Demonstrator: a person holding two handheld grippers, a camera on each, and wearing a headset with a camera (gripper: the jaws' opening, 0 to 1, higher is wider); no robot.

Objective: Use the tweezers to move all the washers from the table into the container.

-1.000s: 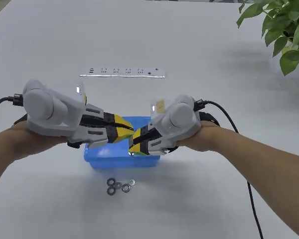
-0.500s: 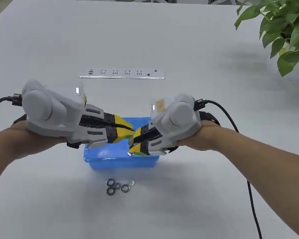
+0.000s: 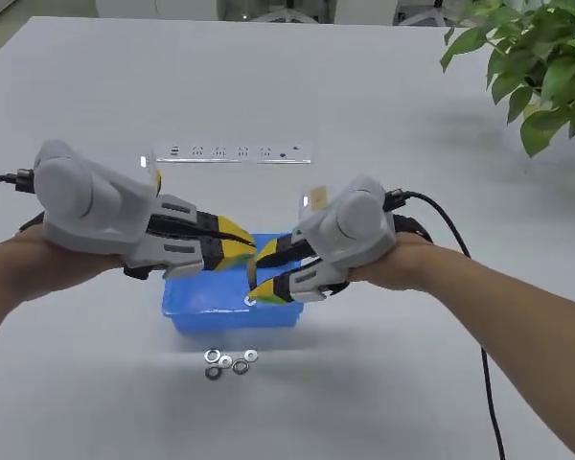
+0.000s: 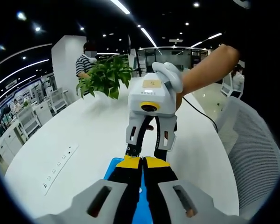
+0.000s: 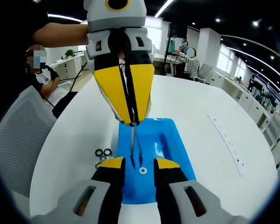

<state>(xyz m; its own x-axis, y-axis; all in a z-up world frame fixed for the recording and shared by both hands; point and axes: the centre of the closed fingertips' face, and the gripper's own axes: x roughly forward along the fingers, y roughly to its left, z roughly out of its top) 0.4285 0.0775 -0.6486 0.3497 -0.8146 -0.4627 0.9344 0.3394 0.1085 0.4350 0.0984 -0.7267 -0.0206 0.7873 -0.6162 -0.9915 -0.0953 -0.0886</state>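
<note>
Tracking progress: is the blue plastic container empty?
Not empty: one silver metal washer sits inside the blue plastic container, beside the tips of the thin metal tweezers.

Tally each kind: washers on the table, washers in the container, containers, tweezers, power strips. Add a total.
Washers on table: 5
Washers in container: 1
Container: 1
Tweezers: 1
Power strip: 1
Total: 9

Right tool [image 5: 140, 163] low in front, jaws parted. Facing it, left tool [image 5: 132, 122] clamped on tweezers [image 5: 132, 142], tips hanging between the parted jaws, above the blue container [image 5: 165, 135]. One washer [image 5: 143, 171] inside, close under the tips. More washers [image 5: 102, 153] on the counter [image 5: 200, 102], just beside the container's near side.
</note>
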